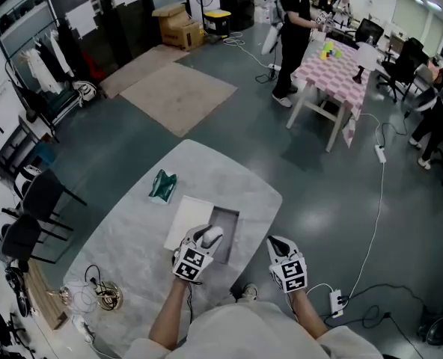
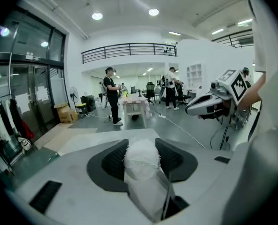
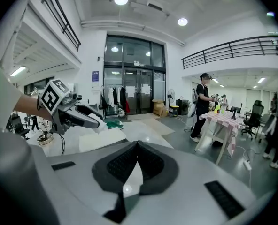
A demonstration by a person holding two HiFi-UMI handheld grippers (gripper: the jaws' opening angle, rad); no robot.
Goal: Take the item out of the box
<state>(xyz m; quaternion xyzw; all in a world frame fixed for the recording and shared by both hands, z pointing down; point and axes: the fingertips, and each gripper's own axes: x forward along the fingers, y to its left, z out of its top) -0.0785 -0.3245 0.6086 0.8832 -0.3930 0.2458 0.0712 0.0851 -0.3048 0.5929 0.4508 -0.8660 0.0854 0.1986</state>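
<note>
On the table (image 1: 124,238), beyond our left claw (image 1: 201,241) and off to its left, lies a green bag (image 1: 162,185). The left claw is clenched on the item (image 2: 141,162), a white wrapped lump pinched between both jaws and poking out past their tips. Just ahead of that claw, and partly under it in the head view, the box (image 1: 224,219) lies open, with a flat white panel (image 1: 188,217) against its left side. Our right claw (image 1: 277,243) hovers near the table's edge, right of the box and apart from it, with its jaws pressed together on nothing.
</note>
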